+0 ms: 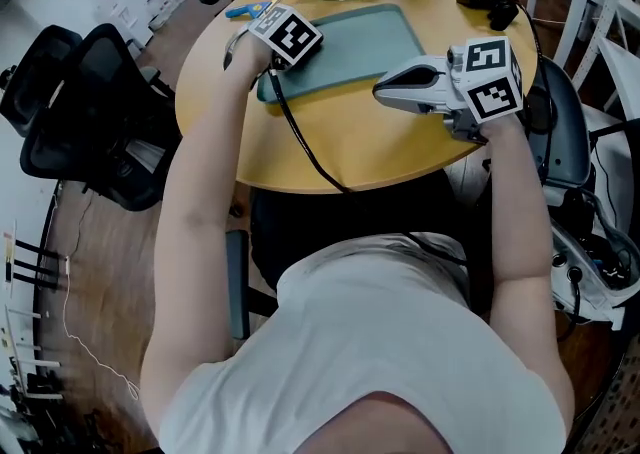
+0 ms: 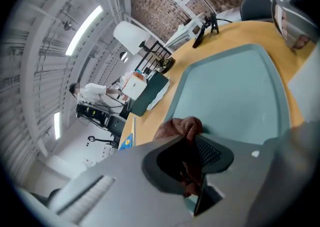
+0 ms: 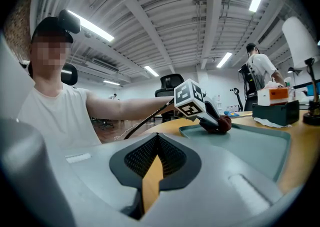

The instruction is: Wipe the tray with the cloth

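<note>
The cloth (image 2: 180, 127), a dark reddish wad, is at the left of the scene. It is pinched in the left hand-held gripper (image 2: 197, 146), whose jaws are closed down on it so that only a bunch of fabric pokes out past the tips. That wad sits at the near left corner of the tray (image 1: 360, 42), and from the right gripper view it looks to be pressed on the tray's floor just inside the rim. The tray is a shallow teal rectangle lying flat on the round wooden worktop (image 1: 340, 147). Its long axis runs away from that corner towards the right and slightly farther from the person. So nearly all the bare surface lies ahead and to the right of the cloth, with none to the left of it. I'd judge the next stroke has to go rightwards along that length, and the left arm is plainly the one placed for it. Farther right, the right hand-held gripper (image 1: 390, 89) lies low over the worktop, just beside the tray's near long edge and pointing across at the other one. Its 2 jaws are drawn together at the tips with nothing between them. I cannot tell whether it touches the rim, though it is close enough to steady the tray.
</note>
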